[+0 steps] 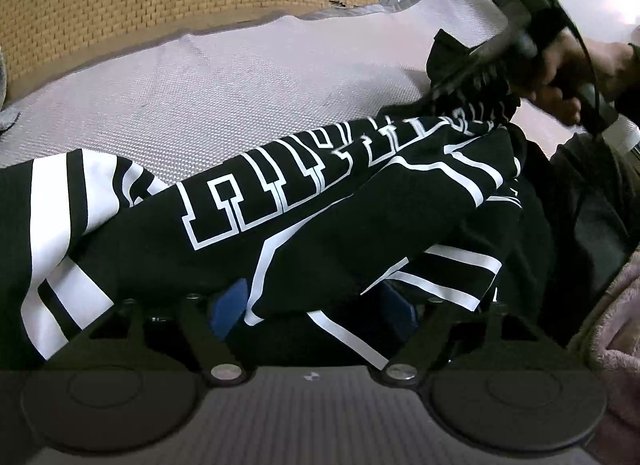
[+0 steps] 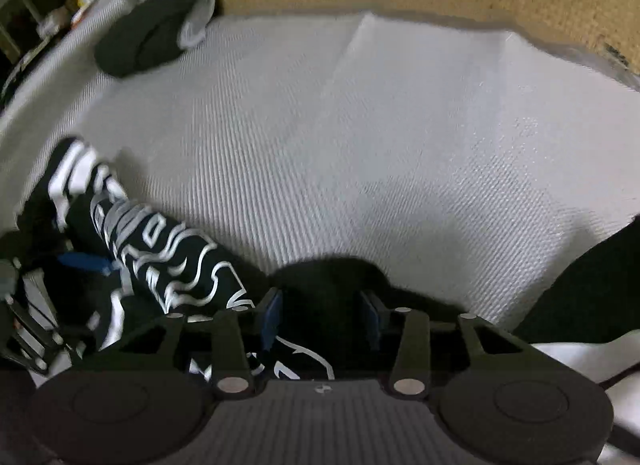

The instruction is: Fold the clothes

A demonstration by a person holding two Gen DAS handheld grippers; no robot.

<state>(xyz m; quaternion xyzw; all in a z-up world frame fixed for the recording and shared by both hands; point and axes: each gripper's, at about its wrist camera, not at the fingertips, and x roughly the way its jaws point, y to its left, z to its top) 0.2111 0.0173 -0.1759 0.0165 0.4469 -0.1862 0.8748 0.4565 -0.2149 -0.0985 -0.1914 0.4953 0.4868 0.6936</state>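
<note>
Nearest me, my left gripper (image 1: pixel 312 305) stands with jaws wide apart, the black jersey (image 1: pixel 304 233) draped loosely over and between them, not pinched. The jersey lies bunched in a long ridge across the near edge of the white mat (image 1: pixel 224 105). I judge it soft, light and floppy, its white printed lettering (image 1: pixel 256 193) perhaps a little stiffer, so I would take it at a hem or shoulder seam. Farther along the jersey, my right gripper (image 2: pixel 320 317) has dark cloth between its jaws; clamped or merely resting, I cannot tell. Beyond the jersey, a dark bundle (image 2: pixel 148 41) sits at the mat's far corner.
</note>
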